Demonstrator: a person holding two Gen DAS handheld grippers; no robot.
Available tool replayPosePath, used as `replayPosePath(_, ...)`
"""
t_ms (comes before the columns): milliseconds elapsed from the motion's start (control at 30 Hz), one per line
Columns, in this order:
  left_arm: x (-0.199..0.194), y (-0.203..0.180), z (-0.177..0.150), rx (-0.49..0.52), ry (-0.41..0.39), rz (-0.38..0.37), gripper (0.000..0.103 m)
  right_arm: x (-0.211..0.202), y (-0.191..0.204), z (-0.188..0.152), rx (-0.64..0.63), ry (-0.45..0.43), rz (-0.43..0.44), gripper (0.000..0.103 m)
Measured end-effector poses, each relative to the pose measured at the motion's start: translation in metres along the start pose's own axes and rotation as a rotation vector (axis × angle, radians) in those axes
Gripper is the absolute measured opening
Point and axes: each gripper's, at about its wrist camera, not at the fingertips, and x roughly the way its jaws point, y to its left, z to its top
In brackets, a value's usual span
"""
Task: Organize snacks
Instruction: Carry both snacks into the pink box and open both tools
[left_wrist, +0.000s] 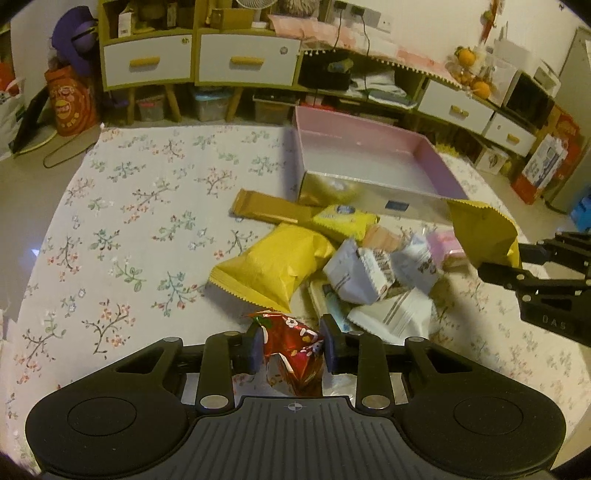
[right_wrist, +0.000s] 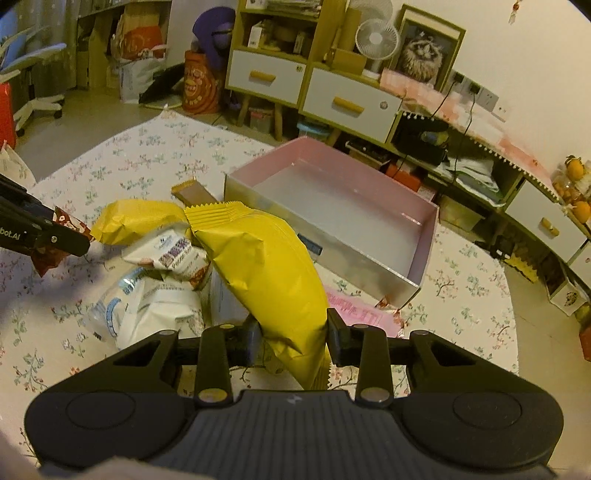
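— So, both hands are busy. What has the left gripper (left_wrist: 291, 349) got?

— A small red foil packet (left_wrist: 291, 347) with little flowers printed on it. The two pads are pinched onto its sides and it is crumpled between them, clear of the floral cloth (left_wrist: 122, 229).

— And the right gripper (right_wrist: 291, 341)?

— It is clamped on a yellow bag (right_wrist: 269, 273), gripped near the bottom seam, with the zigzag top edge pointing away towards the pink box (right_wrist: 428, 236). From the left camera the same bag hangs from those black fingers just in front of the box's near corner.

— Anything in the box?

— Its floor looks bare from both sides (pale pink walls inside, shiny silver outside). It sits open on the cloth, behind the heap of snacks.

— What is in that heap?

— A second yellow bag (left_wrist: 269, 266) lying flat, a long gold bar wrapper (left_wrist: 269, 210) reaching towards the box, a smaller yellow pack (left_wrist: 343, 218) resting over the bar's end, several white packets (left_wrist: 358, 269) tumbled together, and something pink (left_wrist: 445, 245) beside them. They overlap, so I cannot tell how many there are.

— And behind all that?

— Low cabinets with white drawers (left_wrist: 147, 64) and yellow handles along the wall, with a desk fan (right_wrist: 376, 40) on top.
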Motion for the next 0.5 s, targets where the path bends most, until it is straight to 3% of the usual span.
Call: replayPosePath(500, -0.013, -0.024, 0.041, -0.038, -0.102, -0.036, 0.028, 0.002, -0.022, 0.021, 0.083, -0.045, -0.029, 0.032)
